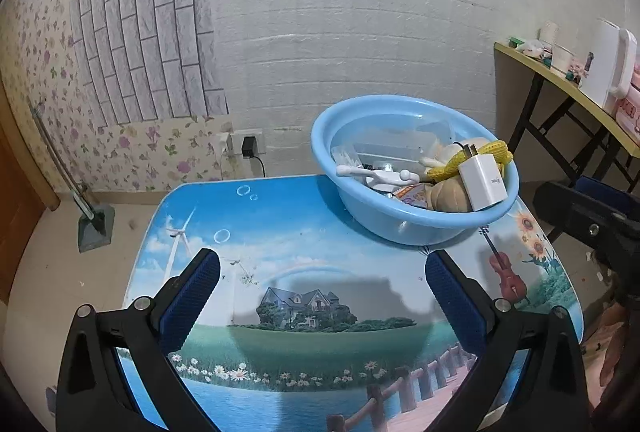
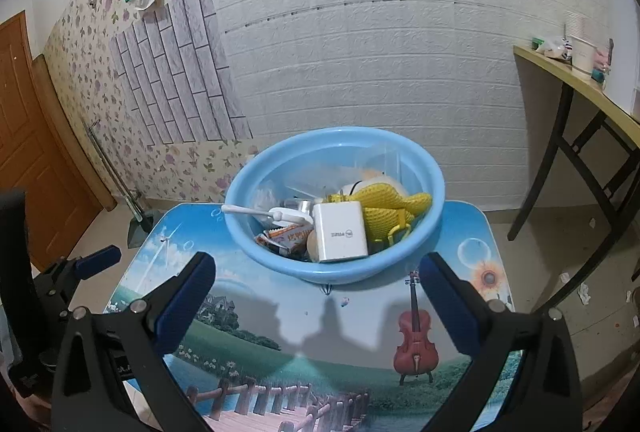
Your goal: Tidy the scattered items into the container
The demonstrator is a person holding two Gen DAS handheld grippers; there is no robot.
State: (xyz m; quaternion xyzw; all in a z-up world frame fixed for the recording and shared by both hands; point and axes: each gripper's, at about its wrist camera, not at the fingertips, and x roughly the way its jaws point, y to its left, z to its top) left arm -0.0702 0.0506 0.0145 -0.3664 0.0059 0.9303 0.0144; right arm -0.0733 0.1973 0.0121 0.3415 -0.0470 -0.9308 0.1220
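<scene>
- The blue basin (image 2: 334, 200) stands on the far part of the picture-printed worktop (image 2: 304, 328), straight ahead of the right claw (image 2: 318, 296) and well apart from its tips.
- From the left wrist view the same basin (image 1: 414, 216) sits ahead and to the right of the left claw (image 1: 322, 284), near the worktop's (image 1: 280, 232) right far corner.
- Both claws are spread wide, with nothing between their blue-padded fingers (image 2: 188, 306); each hovers over bare worktop.
- The left claw also shows at the left edge of the right wrist view, beside the worktop, its fingers apart.
- One basin is in view, and it holds a heap of things.
- One white charger block (image 2: 340, 234) lies on top at the near side, leaning on the rim in the left wrist view (image 1: 484, 182).
- One yellow mesh piece (image 2: 386, 206) lies behind and to the right of the charger, touching it.
- One white handled tool (image 2: 272, 214) lies across the left side, its handle over the rim.
- One orange snack wrapper (image 2: 286, 236) lies low at the front left, just beside the charger.
- Clear plastic boxes (image 2: 380, 156) stand at the back; I cannot tell how many.
- No loose item lies on the worktop outside the basin.
</scene>
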